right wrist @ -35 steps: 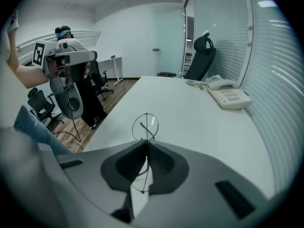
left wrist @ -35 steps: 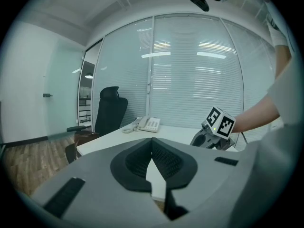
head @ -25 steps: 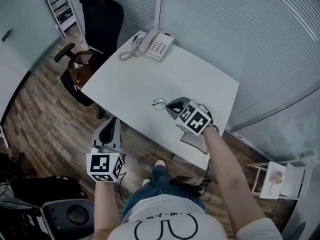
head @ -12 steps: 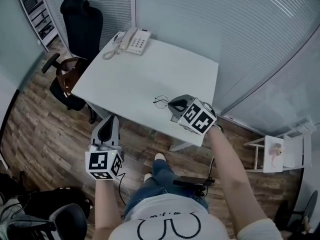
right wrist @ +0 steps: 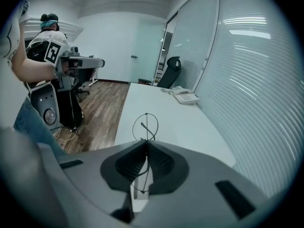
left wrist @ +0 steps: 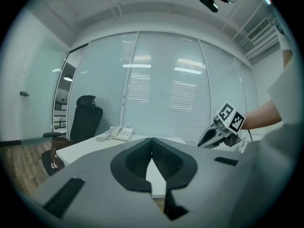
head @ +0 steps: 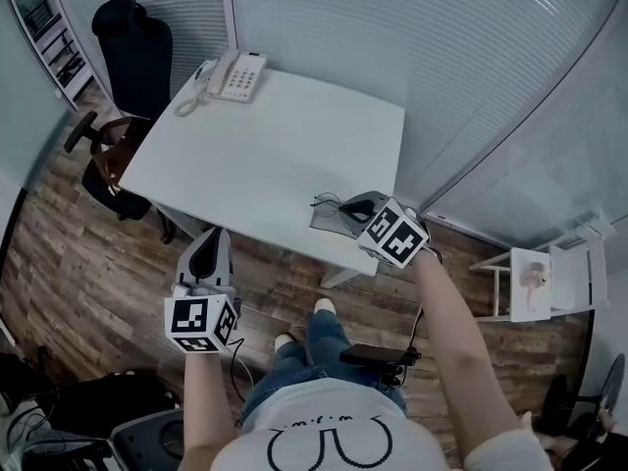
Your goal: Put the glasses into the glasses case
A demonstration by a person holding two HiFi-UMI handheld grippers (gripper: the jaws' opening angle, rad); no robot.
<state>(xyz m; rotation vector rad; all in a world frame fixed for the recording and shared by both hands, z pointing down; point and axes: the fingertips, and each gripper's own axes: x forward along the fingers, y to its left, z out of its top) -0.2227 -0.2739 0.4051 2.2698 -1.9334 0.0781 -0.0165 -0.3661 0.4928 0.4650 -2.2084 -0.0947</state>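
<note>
Thin wire-framed glasses [head: 319, 204] hang over the near right corner of the white table [head: 265, 135]. My right gripper [head: 339, 207] is shut on them. In the right gripper view the jaws [right wrist: 146, 144] pinch the frame, and one round lens [right wrist: 146, 126] sticks out past the tips. My left gripper [head: 211, 240] is off the table, over the wooden floor by its near edge. It points roughly level at the table, and its jaws [left wrist: 152, 141] meet with nothing between them. I cannot make out a glasses case in any view.
A white desk phone [head: 234, 75] sits at the table's far left corner. A black office chair [head: 132, 52] stands to the left of the table. Slatted glass walls close off the far and right sides. A small white rack [head: 535, 283] stands on the floor at the right.
My right gripper has carried the glasses toward the table's near right corner. The left gripper has drifted the same way along the near edge, staying off the table.
</note>
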